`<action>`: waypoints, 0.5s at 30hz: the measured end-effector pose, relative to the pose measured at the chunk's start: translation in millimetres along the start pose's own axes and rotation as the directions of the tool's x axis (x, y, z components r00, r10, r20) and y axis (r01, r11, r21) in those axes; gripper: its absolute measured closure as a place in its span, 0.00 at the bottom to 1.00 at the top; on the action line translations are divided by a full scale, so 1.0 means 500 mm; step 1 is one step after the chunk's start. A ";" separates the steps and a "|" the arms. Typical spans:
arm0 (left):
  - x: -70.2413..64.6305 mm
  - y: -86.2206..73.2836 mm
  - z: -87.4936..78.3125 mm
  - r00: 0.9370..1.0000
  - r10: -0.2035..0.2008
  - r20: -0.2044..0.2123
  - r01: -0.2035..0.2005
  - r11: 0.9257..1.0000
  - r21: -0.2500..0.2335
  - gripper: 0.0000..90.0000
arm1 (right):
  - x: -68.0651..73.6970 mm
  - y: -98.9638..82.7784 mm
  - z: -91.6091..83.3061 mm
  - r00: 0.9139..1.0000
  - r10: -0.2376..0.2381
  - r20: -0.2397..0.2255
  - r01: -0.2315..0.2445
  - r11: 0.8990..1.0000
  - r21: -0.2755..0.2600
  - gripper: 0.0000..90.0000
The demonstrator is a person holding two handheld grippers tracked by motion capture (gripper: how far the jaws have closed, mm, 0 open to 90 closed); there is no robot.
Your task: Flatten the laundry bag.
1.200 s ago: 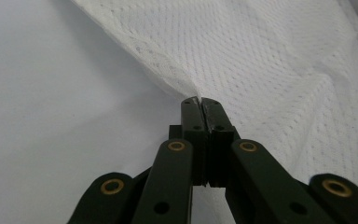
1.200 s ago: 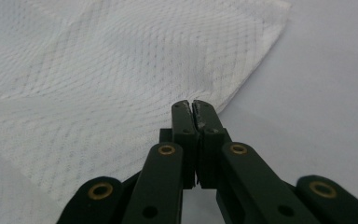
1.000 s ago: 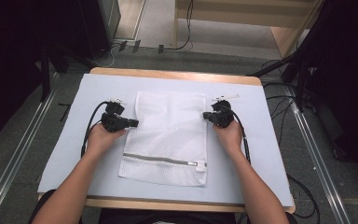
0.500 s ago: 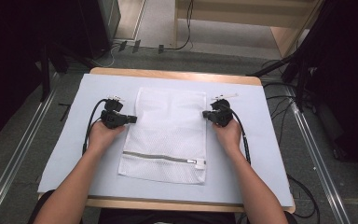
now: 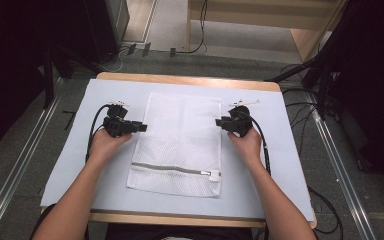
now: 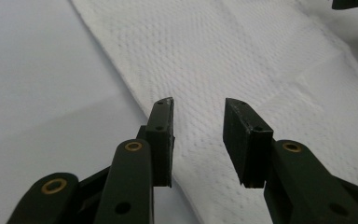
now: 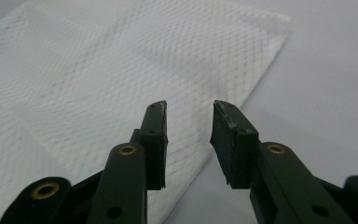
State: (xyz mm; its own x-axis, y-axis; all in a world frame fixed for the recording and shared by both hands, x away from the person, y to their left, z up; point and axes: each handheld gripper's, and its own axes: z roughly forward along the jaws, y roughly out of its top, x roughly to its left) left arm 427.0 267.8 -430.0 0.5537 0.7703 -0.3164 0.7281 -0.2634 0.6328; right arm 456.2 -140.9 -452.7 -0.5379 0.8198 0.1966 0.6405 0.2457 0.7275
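White mesh bag point(image 5: 180, 142), one, lies between two grippers, left point(image 5: 141, 128) and right point(image 5: 219, 121), jaws parted.

Even, soft overhead light falls on the pale table point(image 5: 70, 165) in the high view, while the floor around it sinks into dim, nearly black corners. In both gripper views the black jaws are sharp at their tips and throw faint shadows onto the white mesh laundry bag point(image 6: 242, 60) just beneath them. Beyond the jaws the weave softens into blur, without harsh glare.
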 end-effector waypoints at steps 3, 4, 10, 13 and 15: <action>-0.013 -0.001 -0.005 1.000 0.027 -0.008 -0.027 1.000 -0.006 0.69 | 0.009 -0.003 -0.012 0.999 -0.005 -0.037 0.005 1.000 0.014 0.74; -0.017 -0.003 -0.007 1.000 0.027 -0.008 -0.027 1.000 -0.001 0.67 | 0.012 -0.005 -0.017 0.999 -0.010 -0.044 0.011 1.000 0.011 0.74; -0.034 -0.014 -0.023 1.000 0.027 0.006 -0.027 1.000 0.016 0.60 | 0.030 -0.024 -0.056 0.995 -0.024 -0.094 0.023 1.000 -0.011 0.74; -0.037 -0.014 -0.030 1.000 0.018 0.020 -0.017 1.000 -0.013 0.61 | 0.036 -0.040 -0.066 0.993 -0.026 -0.119 0.027 1.000 0.007 0.73; -0.040 -0.012 -0.030 1.000 0.022 0.016 -0.022 1.000 -0.012 0.61 | 0.040 -0.048 -0.069 0.992 -0.031 -0.125 0.034 0.999 0.028 0.72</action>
State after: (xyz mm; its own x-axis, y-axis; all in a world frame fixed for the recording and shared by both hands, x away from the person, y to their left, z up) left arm 405.3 262.8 -416.7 0.5759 0.7551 -0.3134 0.7108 -0.2731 0.6482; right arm 411.4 -148.3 -443.7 -0.6214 0.7410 0.2545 0.6366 0.2881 0.7154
